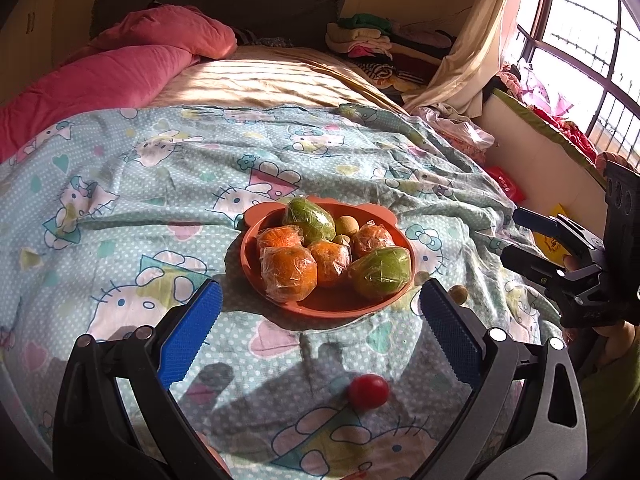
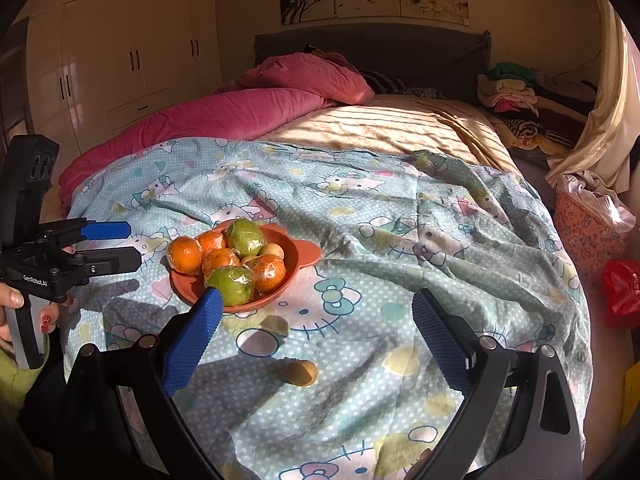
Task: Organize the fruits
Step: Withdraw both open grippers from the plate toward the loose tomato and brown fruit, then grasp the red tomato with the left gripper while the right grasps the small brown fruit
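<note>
Loose fruit beside a nearly full plate on the bed.

Small brown fruit (image 2: 301, 373) lies on the cartoon-print sheet (image 2: 400, 208), near side of the orange plate (image 2: 298, 258) and between the wide-open, empty fingers (image 2: 188, 344) of the right gripper (image 2: 316, 330), nearer the left one. A red fruit (image 1: 368, 391) sits likewise low between the spread, empty left gripper (image 1: 320, 330). Best to come down centred, close gently since the soft bedding may let it roll, then set it in a gap among the wrapped oranges (image 1: 288, 268). Its kind is hard to tell.
</note>
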